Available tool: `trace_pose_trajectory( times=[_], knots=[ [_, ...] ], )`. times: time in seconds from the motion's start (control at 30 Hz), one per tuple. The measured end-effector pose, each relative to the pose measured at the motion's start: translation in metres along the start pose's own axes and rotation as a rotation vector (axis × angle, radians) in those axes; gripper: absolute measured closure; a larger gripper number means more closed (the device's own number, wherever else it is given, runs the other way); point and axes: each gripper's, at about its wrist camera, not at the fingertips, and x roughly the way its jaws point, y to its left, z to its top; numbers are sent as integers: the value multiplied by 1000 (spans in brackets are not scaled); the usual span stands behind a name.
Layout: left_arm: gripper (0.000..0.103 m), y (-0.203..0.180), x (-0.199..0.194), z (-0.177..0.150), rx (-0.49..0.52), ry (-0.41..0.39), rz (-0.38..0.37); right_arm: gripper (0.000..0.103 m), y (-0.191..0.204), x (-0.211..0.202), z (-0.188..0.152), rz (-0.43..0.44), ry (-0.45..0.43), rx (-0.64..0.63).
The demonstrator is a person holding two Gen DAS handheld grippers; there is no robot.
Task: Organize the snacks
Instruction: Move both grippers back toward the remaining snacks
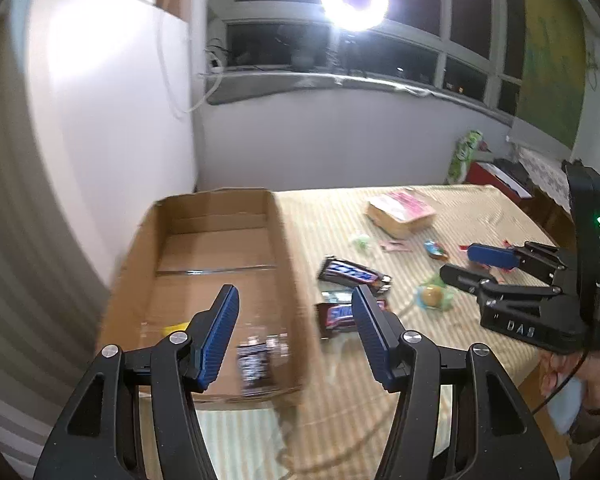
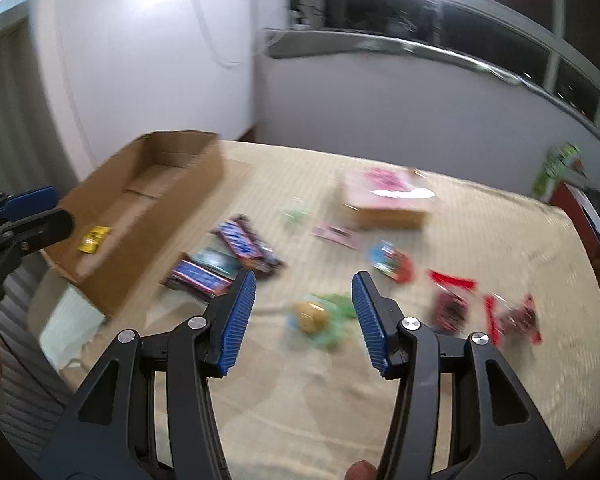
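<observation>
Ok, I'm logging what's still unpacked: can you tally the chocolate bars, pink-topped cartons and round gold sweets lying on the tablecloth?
Dark brown blue-lettered chocolate bars: 2
Pink-topped tan carton: 1
Round gold sweet in green wrapper: 1
Total: 4

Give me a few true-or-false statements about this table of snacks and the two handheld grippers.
1. The open brown cardboard box is packed full. False: only a couple of small items lie inside.
2. The left gripper stands open, holding nothing. True.
3. The right gripper clamps a chocolate bar. False: it is open and empty.
4. Blue-and-brown wrapped chocolate bars lie on the beige striped tablecloth beside the box. True.
</observation>
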Motion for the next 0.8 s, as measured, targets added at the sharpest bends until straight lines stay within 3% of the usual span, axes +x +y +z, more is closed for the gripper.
trace_pose_trajectory(
  times=[0.3, 0.57, 0.8],
  knots=[
    [45, -50, 24, -1, 52, 46, -65, 50, -50, 2, -29, -28, 42, 73],
    [45, -71, 57, -22, 39, 147, -119, 50, -39, 24, -44, 40, 83, 41],
    [45, -66, 65, -41, 7, 178, -92, 50, -27, 46, -36, 84, 93, -11]
  ],
)
